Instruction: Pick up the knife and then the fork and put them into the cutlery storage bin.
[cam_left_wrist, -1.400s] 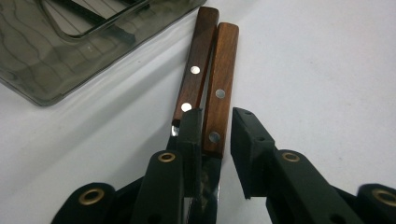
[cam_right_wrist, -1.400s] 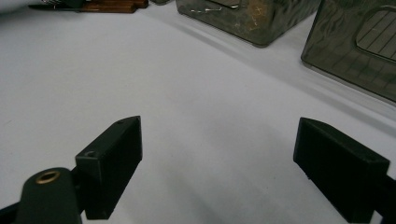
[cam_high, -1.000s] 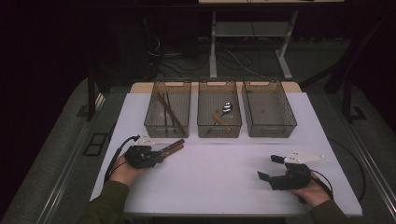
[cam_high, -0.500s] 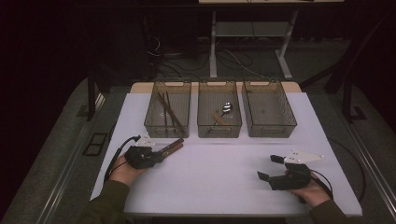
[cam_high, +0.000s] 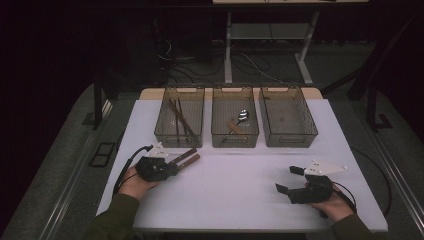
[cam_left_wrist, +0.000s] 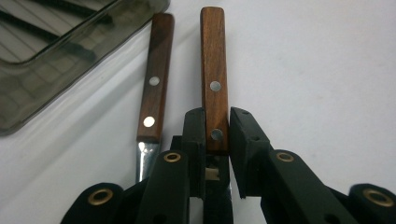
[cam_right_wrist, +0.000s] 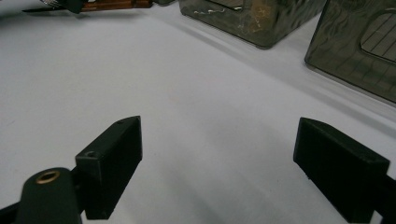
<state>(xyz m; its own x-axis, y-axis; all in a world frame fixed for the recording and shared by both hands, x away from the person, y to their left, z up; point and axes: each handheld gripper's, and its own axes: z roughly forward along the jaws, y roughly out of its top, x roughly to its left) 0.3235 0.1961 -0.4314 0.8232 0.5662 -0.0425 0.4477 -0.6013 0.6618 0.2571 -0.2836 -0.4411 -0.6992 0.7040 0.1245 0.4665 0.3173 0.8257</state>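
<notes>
Two wooden-handled utensils lie side by side on the white table (cam_high: 240, 200), just in front of the left bin. My left gripper (cam_high: 175, 165) (cam_left_wrist: 217, 126) is shut on the end of the nearer handle (cam_left_wrist: 214, 70) (cam_high: 193, 160); its jaws have just been closing on it. The other handle (cam_left_wrist: 156, 79) (cam_high: 186, 153) lies loose beside it, with a bit of metal blade showing. My right gripper (cam_high: 287, 179) (cam_right_wrist: 217, 154) rests at the front right of the table, jaws wide open with nothing between them.
Three clear grey bins stand in a row at the back. The left bin (cam_high: 179, 142) holds several dark sticks, the middle bin (cam_high: 235, 142) a spoon (cam_high: 243, 115) and a wooden piece. I see nothing inside the right bin (cam_high: 292, 142).
</notes>
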